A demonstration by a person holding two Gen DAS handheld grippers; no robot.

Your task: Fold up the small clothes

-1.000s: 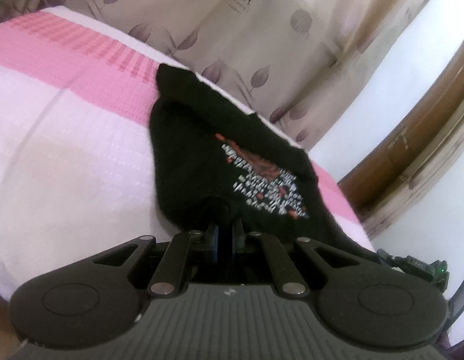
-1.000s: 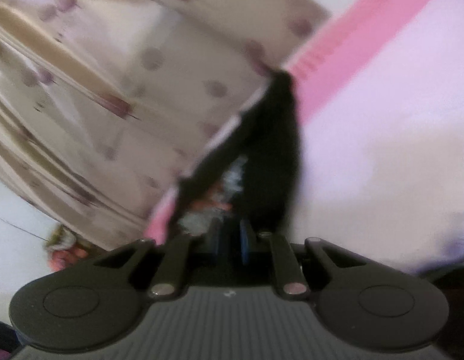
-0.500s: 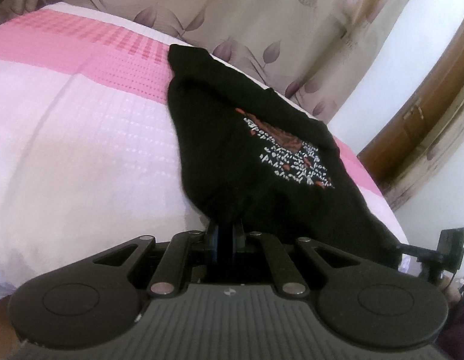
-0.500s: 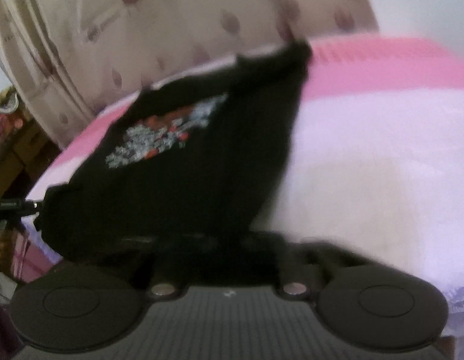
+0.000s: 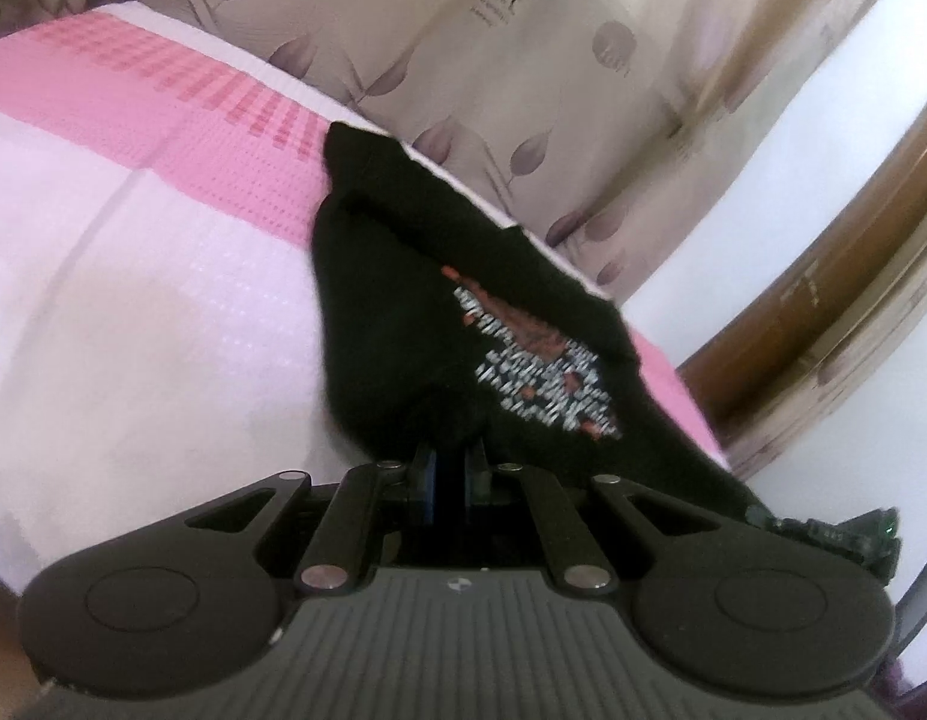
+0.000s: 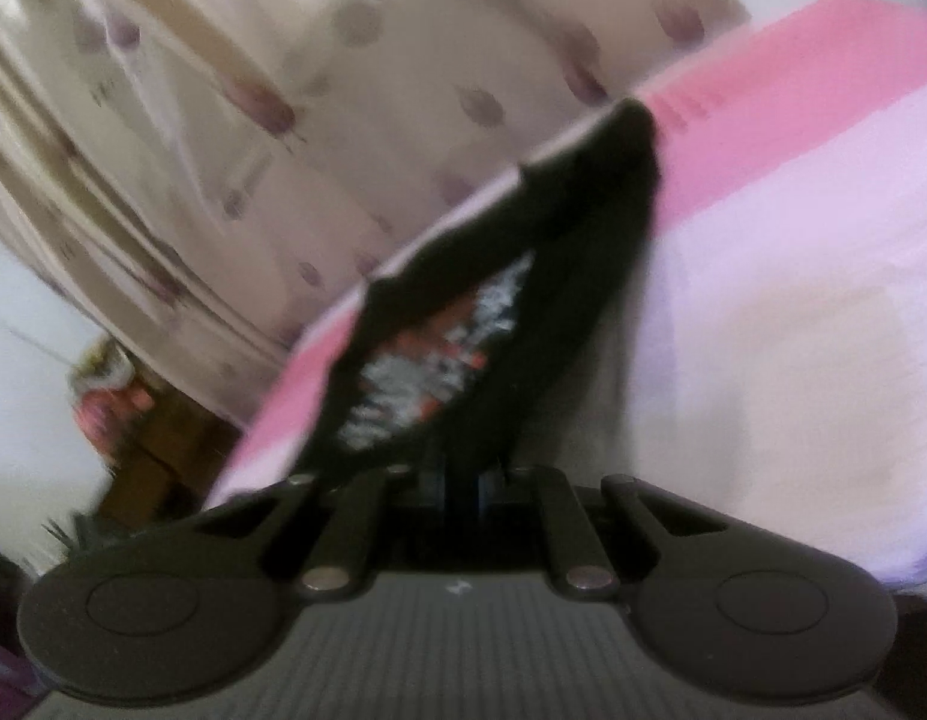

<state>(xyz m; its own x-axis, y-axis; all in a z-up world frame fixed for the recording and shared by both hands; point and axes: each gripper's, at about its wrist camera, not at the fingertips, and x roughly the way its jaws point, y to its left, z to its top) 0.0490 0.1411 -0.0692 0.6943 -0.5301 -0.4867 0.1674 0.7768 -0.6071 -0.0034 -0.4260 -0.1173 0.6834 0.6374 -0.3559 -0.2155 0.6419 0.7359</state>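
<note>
Currently: black shirt (image 5: 403,300) with red-and-white print, lying on bed (image 5: 133,312) over pink-and-white cover, far tip toward 12 o'clock, near hem gathered at 6 o'clock. Left tool (image 5: 448,462): jaws pinched together on bunched near edge of shirt. Right tool (image 6: 463,480): jaws closed tight on opposite near corner of same shirt (image 6: 559,276), cloth raised in fold from bed (image 6: 793,330); view blurred. Leaf-pattern curtain (image 5: 523,60) at 12 o'clock behind bed. Wooden frame (image 5: 823,312) at 3 o'clock.
</note>
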